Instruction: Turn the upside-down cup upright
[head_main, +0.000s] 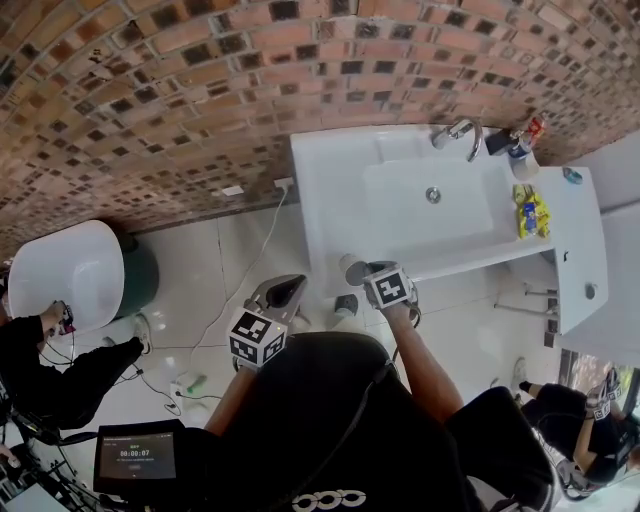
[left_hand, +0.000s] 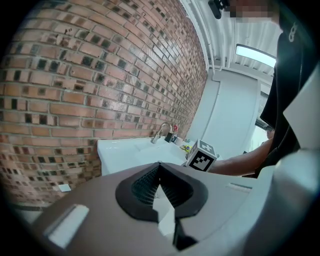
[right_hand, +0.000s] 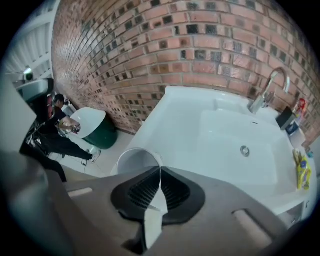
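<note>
A pale cup (right_hand: 131, 161) hangs over the front left corner of the white sink counter (right_hand: 170, 125). My right gripper (right_hand: 160, 172) is shut on the cup's thin wall, and the cup's round open mouth faces this camera. In the head view the cup (head_main: 352, 268) shows just left of the right gripper (head_main: 365, 280), at the counter's front edge (head_main: 330, 240). My left gripper (left_hand: 159, 167) is shut with nothing between its jaws. It is held in the air left of the counter, with the left gripper (head_main: 285, 292) apart from the cup.
The sink basin (head_main: 430, 215) has a drain (head_main: 433, 195) and a faucet (head_main: 462, 130) at the back. Small bottles (head_main: 520, 145) and a yellow packet (head_main: 530, 212) sit on the right side. A brick wall (head_main: 150, 110) stands behind. A white tub (head_main: 65, 272) and a seated person (head_main: 50, 375) are at the left.
</note>
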